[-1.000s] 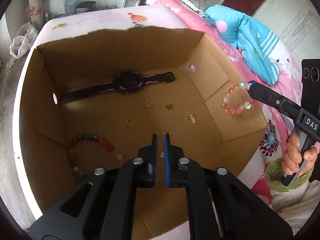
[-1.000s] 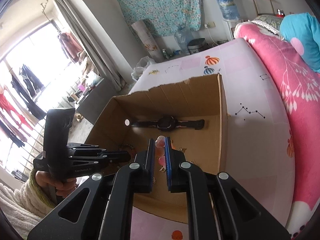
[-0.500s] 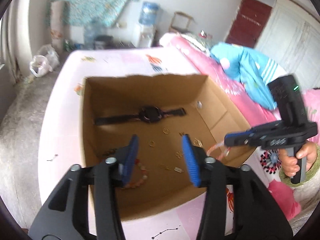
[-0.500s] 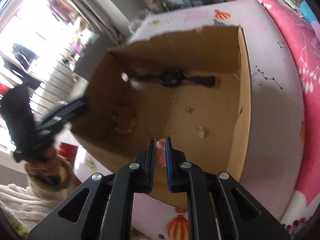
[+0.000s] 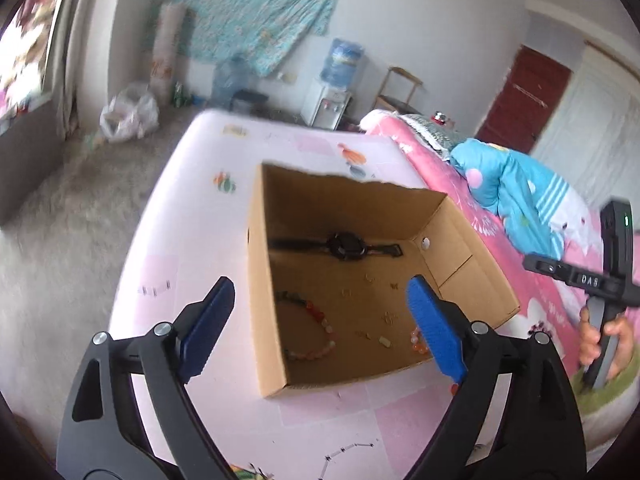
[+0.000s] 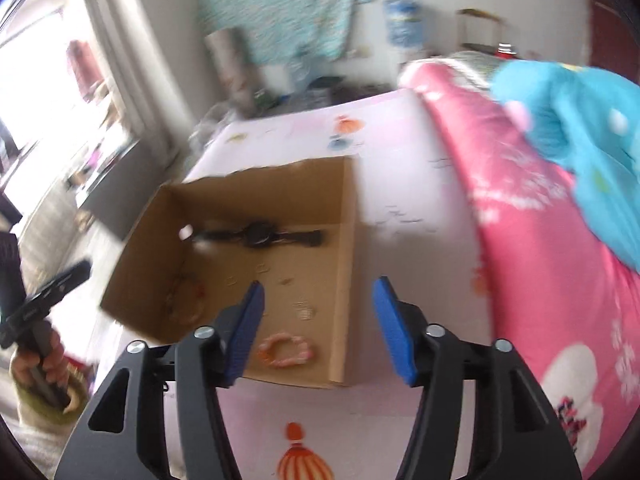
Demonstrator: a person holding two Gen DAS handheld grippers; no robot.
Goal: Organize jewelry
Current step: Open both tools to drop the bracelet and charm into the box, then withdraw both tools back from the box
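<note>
An open cardboard box (image 5: 264, 300) (image 6: 346, 264) stands on the pink bed sheet. Inside lie a black watch (image 5: 344, 245) (image 6: 260, 236) at the back, a multicolour bead bracelet (image 5: 310, 332), a pink-orange bead bracelet (image 6: 286, 350) near the front right corner, and several small gold rings and earrings (image 5: 368, 278). My left gripper (image 5: 320, 320) is open and empty, held above the box front. My right gripper (image 6: 318, 324) is open and empty above the box's right front corner.
A blue plush blanket (image 5: 516, 200) lies on the pink quilt (image 6: 540, 260) to the right. The right hand-held gripper shows in the left wrist view (image 5: 584, 280). A water dispenser (image 5: 340, 80) and plastic bag (image 5: 128, 114) stand on the floor beyond the bed.
Both grippers have pulled back and up from the box and opened wide. The right gripper let go of the pink-orange bracelet, which now lies in the box.
</note>
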